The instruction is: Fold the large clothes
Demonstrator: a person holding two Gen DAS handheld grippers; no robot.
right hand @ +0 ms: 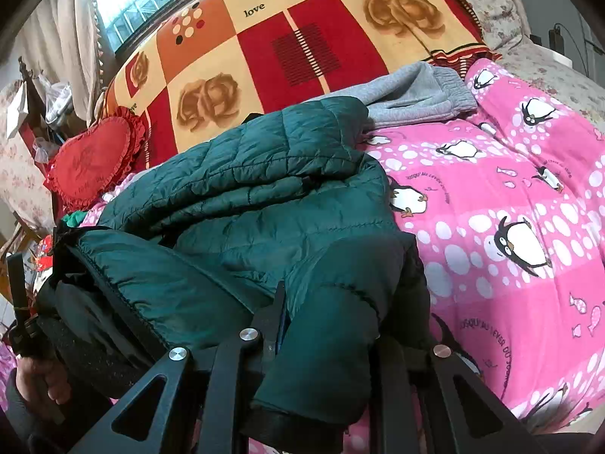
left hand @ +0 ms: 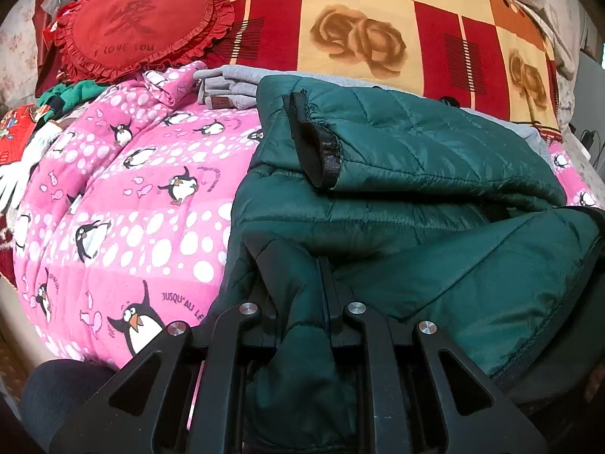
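Both grippers, left gripper [left hand: 298, 283] and right gripper [right hand: 325, 314], clamped on bunched hem of green jacket [left hand: 416, 174], which lies folded on pink penguin blanket [left hand: 124, 204].

My left hand-held gripper [left hand: 302, 287] and right hand-held gripper [right hand: 325, 314] are matte black linkages, with triangular cutouts and round silver pivot screws.
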